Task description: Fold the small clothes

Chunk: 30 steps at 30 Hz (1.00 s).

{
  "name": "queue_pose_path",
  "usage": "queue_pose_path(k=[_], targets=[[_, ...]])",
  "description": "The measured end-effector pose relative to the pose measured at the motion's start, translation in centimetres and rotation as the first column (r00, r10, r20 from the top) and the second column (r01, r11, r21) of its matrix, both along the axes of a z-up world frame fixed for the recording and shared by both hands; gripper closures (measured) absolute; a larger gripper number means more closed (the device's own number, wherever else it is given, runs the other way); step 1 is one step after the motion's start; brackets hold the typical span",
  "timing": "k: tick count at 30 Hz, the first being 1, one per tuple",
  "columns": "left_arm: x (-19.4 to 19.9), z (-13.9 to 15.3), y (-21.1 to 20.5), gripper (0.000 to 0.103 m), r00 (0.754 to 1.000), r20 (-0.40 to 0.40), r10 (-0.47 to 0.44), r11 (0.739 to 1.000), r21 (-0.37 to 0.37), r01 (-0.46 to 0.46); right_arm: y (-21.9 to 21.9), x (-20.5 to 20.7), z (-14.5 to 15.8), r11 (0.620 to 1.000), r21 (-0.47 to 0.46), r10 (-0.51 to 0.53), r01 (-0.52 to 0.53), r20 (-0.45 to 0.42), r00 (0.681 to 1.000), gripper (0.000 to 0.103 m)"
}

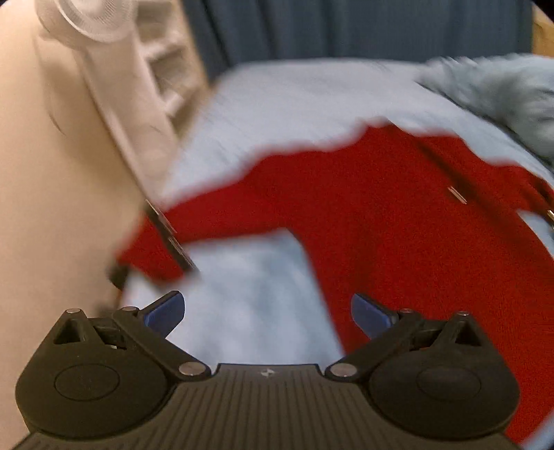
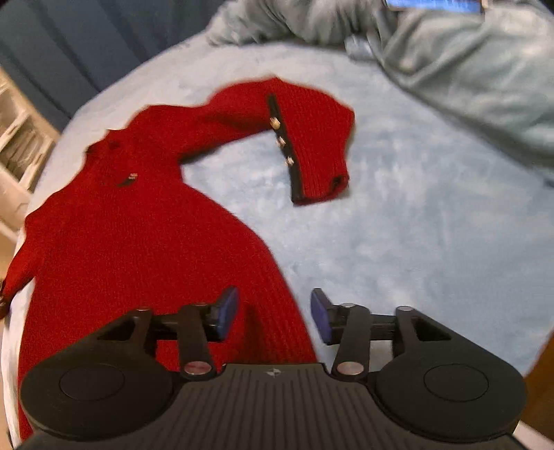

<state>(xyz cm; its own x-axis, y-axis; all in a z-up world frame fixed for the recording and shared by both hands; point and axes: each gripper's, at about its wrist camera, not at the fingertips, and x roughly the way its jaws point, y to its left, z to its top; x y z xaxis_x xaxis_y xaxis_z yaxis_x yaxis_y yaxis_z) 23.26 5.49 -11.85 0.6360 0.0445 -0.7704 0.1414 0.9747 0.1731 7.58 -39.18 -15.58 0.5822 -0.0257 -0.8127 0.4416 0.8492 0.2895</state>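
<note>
A red knitted garment (image 2: 138, 235) lies spread on a pale blue fleece blanket (image 2: 398, 225). One sleeve (image 2: 304, 138) bends back to the right, with a black strip and small metal buttons on its cuff. In the left wrist view the other sleeve (image 1: 207, 221) reaches left to a black cuff at the blanket's edge, and the body (image 1: 415, 225) fills the right. My left gripper (image 1: 268, 313) hangs open wide above bare blanket, nothing between its blue pads. My right gripper (image 2: 273, 313) is open over the body's right edge; the knit lies under the gap, and neither pad presses on it.
A white plastic frame (image 1: 138, 69) stands at the blanket's left edge over a beige floor. A grey-green furry cover (image 2: 467, 69) is bunched at the far right. A dark blue curtain (image 1: 346, 27) hangs behind. White shelving (image 2: 17, 138) sits at the far left.
</note>
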Motion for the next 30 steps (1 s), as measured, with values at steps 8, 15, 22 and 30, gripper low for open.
queue_pose_path(k=[8,15,22,30], targets=[[-12.3,-6.1,-3.9,0.0,0.986,-0.127,-0.111,0.993,-0.046,0.106,5.0,-5.3,1.4,0.991,-0.026,0.128,-0.128,0.005,0.992,0.04],[-14.7,-6.3,-3.5,0.0,0.99,-0.118,-0.078,0.997,-0.021,0.076,5.3,-6.5,0.1,0.992,-0.033,0.122,-0.122,-0.03,0.992,0.039],[-14.3,-7.5,-3.1,0.0,0.979,-0.181,-0.09,0.995,0.017,0.095,5.6,-5.4,-3.0,0.98,-0.105,0.156,-0.17,-0.134,0.979,0.039],[-11.2,-11.1,-2.2,0.0,0.978,-0.209,-0.003,0.995,0.095,0.023,4.6,-1.8,-6.6,0.988,-0.081,0.109,-0.13,-0.227,0.968,0.039]])
